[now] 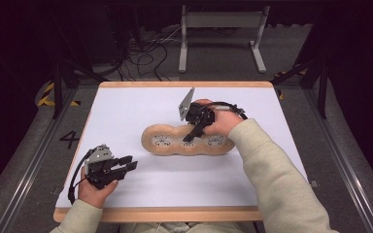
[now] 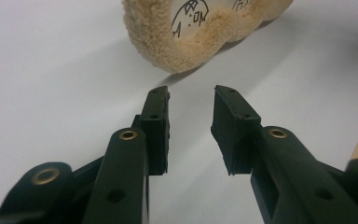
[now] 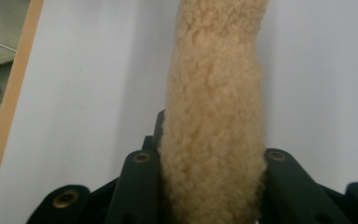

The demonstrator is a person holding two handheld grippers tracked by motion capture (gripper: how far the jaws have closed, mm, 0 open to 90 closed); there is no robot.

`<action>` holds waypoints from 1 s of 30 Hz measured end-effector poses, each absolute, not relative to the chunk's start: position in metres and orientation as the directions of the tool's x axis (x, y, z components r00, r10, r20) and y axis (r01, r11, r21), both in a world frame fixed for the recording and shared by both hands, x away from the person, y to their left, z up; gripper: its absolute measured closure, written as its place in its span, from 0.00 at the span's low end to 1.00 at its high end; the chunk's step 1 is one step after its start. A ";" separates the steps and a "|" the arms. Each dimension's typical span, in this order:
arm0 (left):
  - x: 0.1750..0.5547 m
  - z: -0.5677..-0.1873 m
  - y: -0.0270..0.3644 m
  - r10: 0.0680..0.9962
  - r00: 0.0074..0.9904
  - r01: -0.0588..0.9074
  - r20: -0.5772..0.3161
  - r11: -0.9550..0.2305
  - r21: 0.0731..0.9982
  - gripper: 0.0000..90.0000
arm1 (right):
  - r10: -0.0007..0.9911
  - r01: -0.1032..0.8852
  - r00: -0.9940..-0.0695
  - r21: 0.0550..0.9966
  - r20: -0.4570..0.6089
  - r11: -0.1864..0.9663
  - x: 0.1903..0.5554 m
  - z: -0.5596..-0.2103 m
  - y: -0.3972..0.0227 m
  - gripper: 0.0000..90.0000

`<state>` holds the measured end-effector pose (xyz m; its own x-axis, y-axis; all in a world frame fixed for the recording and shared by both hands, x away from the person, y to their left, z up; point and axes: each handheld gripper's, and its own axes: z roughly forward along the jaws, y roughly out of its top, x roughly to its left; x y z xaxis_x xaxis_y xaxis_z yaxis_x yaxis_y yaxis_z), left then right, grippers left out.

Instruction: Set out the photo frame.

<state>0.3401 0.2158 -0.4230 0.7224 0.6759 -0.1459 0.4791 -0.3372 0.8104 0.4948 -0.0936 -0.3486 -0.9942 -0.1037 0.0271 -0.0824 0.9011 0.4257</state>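
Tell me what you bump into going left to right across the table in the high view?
Left gripper, jaws open with nothing between them → fluffy tan mat → right gripper, closed on the mat → the person's right sleeve.

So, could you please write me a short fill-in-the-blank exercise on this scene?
1. The fluffy tan mat lies on a ____ table.
2. The right gripper has its jaws on either side of the ____.
3. The left gripper has ____ between its jaws.
4. The mat has ____ round white panels with drawings.

Missing words: white; mat; nothing; three
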 end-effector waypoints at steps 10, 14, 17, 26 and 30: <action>0.341 -0.423 0.214 0.674 0.724 0.479 -0.147 -0.339 0.810 0.74 | -0.093 -0.068 -0.995 0.413 0.040 0.908 0.498 -0.358 -0.097 0.78; 0.341 -0.424 0.214 0.673 0.724 0.484 -0.153 -0.337 0.807 0.74 | -0.083 -0.057 -0.996 0.418 0.044 0.907 0.499 -0.360 -0.097 0.78; 0.341 -0.424 0.214 0.673 0.725 0.481 -0.149 -0.339 0.809 0.74 | -0.080 -0.057 -0.996 0.415 0.037 0.908 0.500 -0.360 -0.097 0.77; 0.341 -0.424 0.214 0.675 0.722 0.485 -0.153 -0.336 0.807 0.74 | -0.026 -0.029 -1.000 0.410 -0.011 0.912 0.503 -0.360 -0.099 0.70; 0.342 -0.424 0.213 0.672 0.726 0.477 -0.143 -0.343 0.810 0.74 | 0.018 0.001 -0.999 0.436 -0.034 0.900 0.505 -0.360 -0.101 0.60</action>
